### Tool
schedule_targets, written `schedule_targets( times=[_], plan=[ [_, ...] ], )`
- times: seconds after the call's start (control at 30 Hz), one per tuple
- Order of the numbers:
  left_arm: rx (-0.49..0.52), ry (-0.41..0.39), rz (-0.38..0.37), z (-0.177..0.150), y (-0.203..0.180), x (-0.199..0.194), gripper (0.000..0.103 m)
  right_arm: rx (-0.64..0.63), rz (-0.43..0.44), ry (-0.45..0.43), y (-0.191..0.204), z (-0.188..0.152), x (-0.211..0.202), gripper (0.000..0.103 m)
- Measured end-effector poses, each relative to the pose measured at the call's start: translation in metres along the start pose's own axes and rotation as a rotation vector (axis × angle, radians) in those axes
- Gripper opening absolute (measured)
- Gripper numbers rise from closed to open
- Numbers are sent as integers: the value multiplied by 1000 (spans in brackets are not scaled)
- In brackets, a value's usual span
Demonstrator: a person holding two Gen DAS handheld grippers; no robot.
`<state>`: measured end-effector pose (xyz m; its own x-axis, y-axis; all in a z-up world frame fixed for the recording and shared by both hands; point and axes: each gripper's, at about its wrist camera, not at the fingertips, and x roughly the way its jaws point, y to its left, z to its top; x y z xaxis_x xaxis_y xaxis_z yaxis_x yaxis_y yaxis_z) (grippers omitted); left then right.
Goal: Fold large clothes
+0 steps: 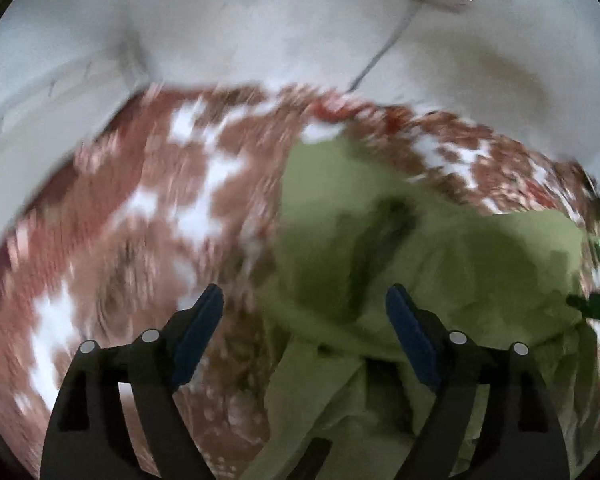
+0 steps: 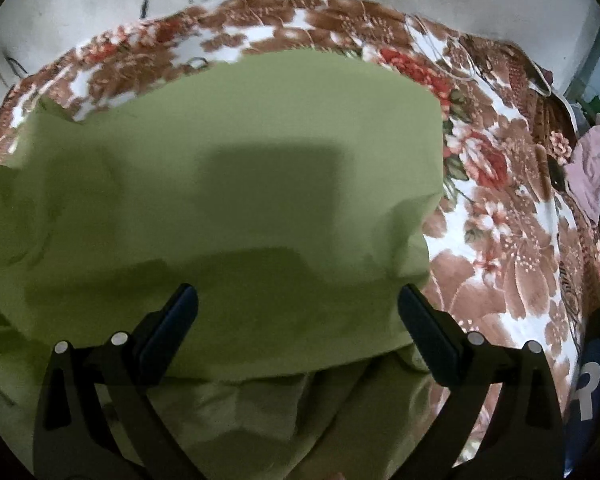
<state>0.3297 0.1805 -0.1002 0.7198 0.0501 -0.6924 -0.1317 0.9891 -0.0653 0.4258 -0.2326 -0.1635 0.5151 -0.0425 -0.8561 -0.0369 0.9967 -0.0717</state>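
Note:
A large light-green garment [image 2: 236, 168] lies on a brown, red and white floral blanket [image 2: 512, 240]. In the right wrist view it spreads wide and flat, with a folded edge near the bottom. My right gripper [image 2: 298, 300] is open and empty, just above that near edge. In the blurred left wrist view the green garment [image 1: 420, 248] lies bunched and creased at the right. My left gripper [image 1: 304, 300] is open and empty, over the garment's left edge where it meets the floral blanket [image 1: 140, 208].
A pale wall [image 1: 280, 20] with a dark cable [image 1: 376, 60] stands behind the bed. A pink cloth [image 2: 588, 176] and other items lie at the blanket's far right edge. Thin white cord loops [image 2: 440, 48] rest on the blanket at the back.

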Motion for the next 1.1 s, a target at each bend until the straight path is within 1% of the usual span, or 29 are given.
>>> schedule_targets(
  times=[0.03,0.1,0.13,0.2,0.23,0.27,0.3,0.33,0.37,0.4,0.47,0.53,0.57,0.6,0.67,0.77,0.87,1.0,1.1],
  plan=[
    [62,-30,-23,9,-17,-8,85,-9,6,-9,4,1,-6,98],
    [167,-61,-63,22,-51,-15,90,-26,21,-35,15,6,-17,98],
    [231,-70,-83,27,-73,-13,90,-36,29,-50,21,10,-22,98],
    [304,-73,-108,30,-103,-5,92,-56,41,-77,35,17,-27,98],
    [335,-57,-126,31,-120,4,93,-74,46,-91,45,22,-26,98],
    [360,-25,-149,27,-135,17,96,-85,49,-93,51,25,-24,98],
    [373,2,-160,24,-144,30,96,-100,56,-90,59,29,-19,98],
    [380,29,-161,20,-149,42,96,-111,61,-86,65,31,-14,98],
    [384,66,-147,17,-152,58,96,-122,56,-79,71,33,-5,98],
    [382,89,-128,14,-151,69,96,-129,44,-69,73,34,3,98],
    [352,132,-86,9,-140,92,96,-111,35,-45,70,35,18,98],
    [341,142,-48,4,-127,100,96,-76,29,-17,60,34,34,98],
    [344,136,-31,1,-120,102,96,-68,31,-7,56,32,41,98],
    [353,141,-17,-2,-114,105,96,-74,52,8,54,29,50,98],
    [378,181,50,-13,-99,115,96,-86,68,34,47,24,64,98],
    [313,211,55,-17,-74,115,96,-77,69,31,33,21,67,98],
    [264,217,62,-19,-52,109,96,-32,62,48,11,16,69,98],
    [274,212,67,-21,-44,95,97,-48,26,36,-3,8,59,98],
    [324,187,85,-20,-47,82,97,-61,7,35,-10,2,51,98]
  ],
)
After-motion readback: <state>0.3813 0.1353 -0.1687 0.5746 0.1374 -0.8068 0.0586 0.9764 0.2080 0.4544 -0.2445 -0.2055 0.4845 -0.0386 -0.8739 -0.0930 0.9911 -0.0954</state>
